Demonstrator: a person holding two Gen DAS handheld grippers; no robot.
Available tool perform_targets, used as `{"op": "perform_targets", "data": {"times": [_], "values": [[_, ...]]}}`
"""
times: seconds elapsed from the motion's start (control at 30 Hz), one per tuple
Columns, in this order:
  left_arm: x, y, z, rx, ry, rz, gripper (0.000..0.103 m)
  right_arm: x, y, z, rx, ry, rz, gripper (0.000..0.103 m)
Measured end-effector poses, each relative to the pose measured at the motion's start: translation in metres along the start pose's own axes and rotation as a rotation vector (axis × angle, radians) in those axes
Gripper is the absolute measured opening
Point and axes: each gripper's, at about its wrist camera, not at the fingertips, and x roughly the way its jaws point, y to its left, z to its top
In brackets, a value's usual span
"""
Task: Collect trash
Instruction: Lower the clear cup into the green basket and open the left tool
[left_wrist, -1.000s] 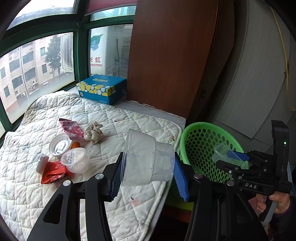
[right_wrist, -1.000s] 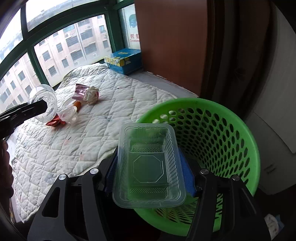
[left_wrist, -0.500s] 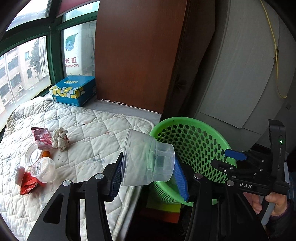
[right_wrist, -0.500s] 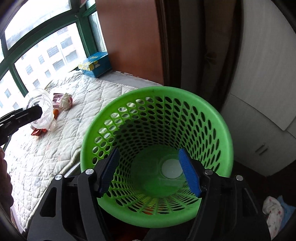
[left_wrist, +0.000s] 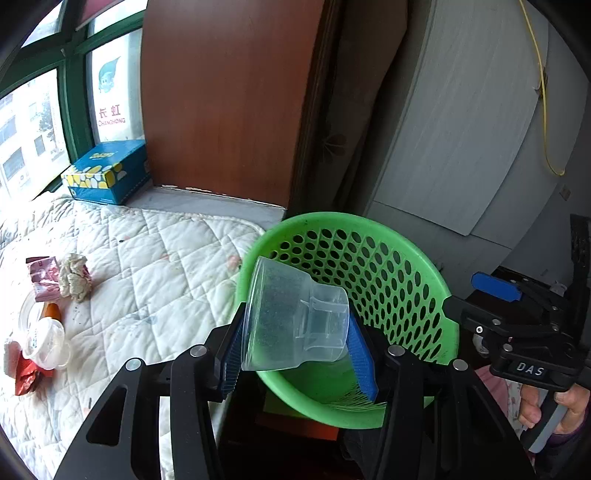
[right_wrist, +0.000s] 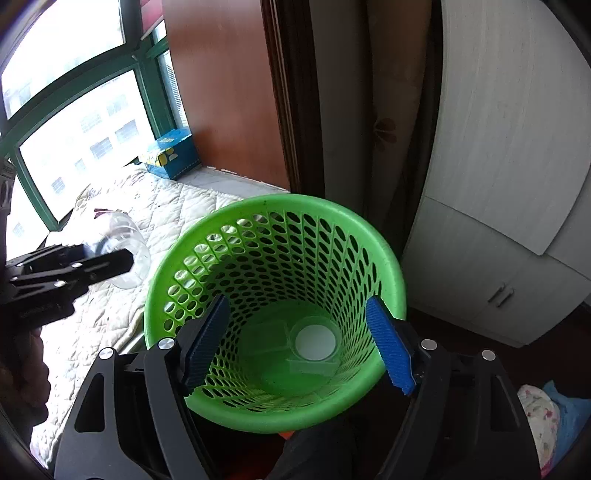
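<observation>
Basket was bright green, walls pierced all over with a hole pattern. Gripper pads were blue and ribbed, on black frames. Cup was clear plastic. Quilt was white with diamond stitching and faint small specks. Box was blue with yellow and white blobs. Wrapper was pinkish red; another wrapper red. Crumpled tissue was off-white. Window frame was dark green. Wood panel was reddish brown. Cabinet was pale grey with faint grain. Cord was yellow.
</observation>
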Motion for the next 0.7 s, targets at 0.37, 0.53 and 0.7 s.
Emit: {"op": "perform_targets", "data": {"times": [0.37, 0.53, 0.7], "values": [[0.009, -0.014, 0.0, -0.002, 0.011, -0.027, 0.069, -0.008, -0.004, 0.001, 0.018, -0.02, 0.007, 0.077], [0.001, -0.003, -0.002, -0.024, 0.003, -0.001, 0.069, -0.01, 0.002, 0.003, 0.008, -0.024, 0.022, 0.077], [-0.016, 0.021, -0.008, -0.068, -0.019, 0.053, 0.069, -0.009, 0.015, 0.007, -0.018, -0.03, 0.047, 0.079]]}}
